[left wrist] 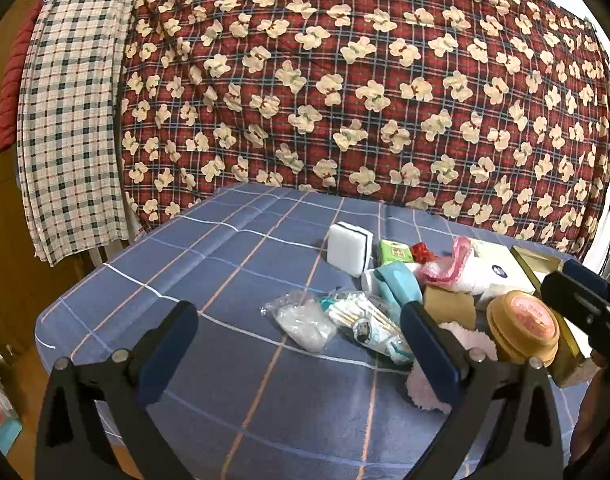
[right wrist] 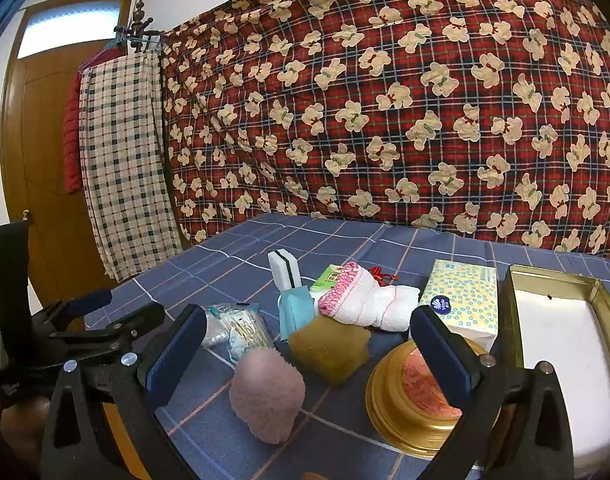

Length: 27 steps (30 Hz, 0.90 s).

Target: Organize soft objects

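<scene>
Soft things lie on the blue checked table [left wrist: 209, 280]: a white sponge [left wrist: 350, 249], a pink fluffy cloth [right wrist: 267, 394], a brown sponge [right wrist: 329, 354], a pink-and-white rolled towel [right wrist: 369, 300], a teal pouch [right wrist: 295, 312], and a tissue pack [right wrist: 461, 300]. My left gripper [left wrist: 301, 344] is open and empty above the table's near left, in front of a cotton swab bag [left wrist: 365, 320]. My right gripper [right wrist: 309, 356] is open and empty, with the pink cloth between its fingers but lower down.
An open gold tin box [right wrist: 561, 320] stands at the right, with a round gold tin [right wrist: 417, 396] beside it. A small green box [right wrist: 329, 276] and a clear plastic bag [left wrist: 301, 320] lie among the items. A bear-print quilt [left wrist: 345, 80] hangs behind the table.
</scene>
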Each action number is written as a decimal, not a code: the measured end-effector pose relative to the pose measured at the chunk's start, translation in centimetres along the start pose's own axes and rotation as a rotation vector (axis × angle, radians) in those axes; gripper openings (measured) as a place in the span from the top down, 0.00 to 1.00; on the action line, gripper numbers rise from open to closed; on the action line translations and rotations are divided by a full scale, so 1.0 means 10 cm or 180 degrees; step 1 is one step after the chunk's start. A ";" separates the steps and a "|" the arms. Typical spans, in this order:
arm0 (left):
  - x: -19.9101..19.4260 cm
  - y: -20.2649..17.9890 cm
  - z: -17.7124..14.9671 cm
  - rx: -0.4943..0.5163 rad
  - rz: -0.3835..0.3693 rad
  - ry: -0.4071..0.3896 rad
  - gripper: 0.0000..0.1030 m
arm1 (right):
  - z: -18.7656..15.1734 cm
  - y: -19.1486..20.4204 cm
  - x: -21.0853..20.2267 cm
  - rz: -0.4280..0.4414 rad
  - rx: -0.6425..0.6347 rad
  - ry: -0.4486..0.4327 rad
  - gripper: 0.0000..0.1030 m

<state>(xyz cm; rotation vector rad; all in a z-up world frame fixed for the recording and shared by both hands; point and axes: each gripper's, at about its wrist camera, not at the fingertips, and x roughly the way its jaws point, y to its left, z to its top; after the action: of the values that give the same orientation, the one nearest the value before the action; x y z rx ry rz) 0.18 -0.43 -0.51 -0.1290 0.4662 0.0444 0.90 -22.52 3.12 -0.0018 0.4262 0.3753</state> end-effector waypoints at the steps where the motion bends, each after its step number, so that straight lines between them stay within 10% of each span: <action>1: 0.00 0.00 0.00 -0.0001 0.0005 0.0006 0.00 | 0.00 0.00 0.00 0.0001 0.0002 -0.0003 0.00; 27: 0.02 -0.01 -0.02 0.0026 0.0023 0.0019 0.00 | 0.00 -0.04 -0.01 0.0013 0.0036 -0.0010 0.00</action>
<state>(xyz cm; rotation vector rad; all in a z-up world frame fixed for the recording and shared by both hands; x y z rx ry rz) 0.32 -0.55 -0.81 -0.1193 0.4728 0.0491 0.97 -22.89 3.14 0.0108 0.4253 0.3770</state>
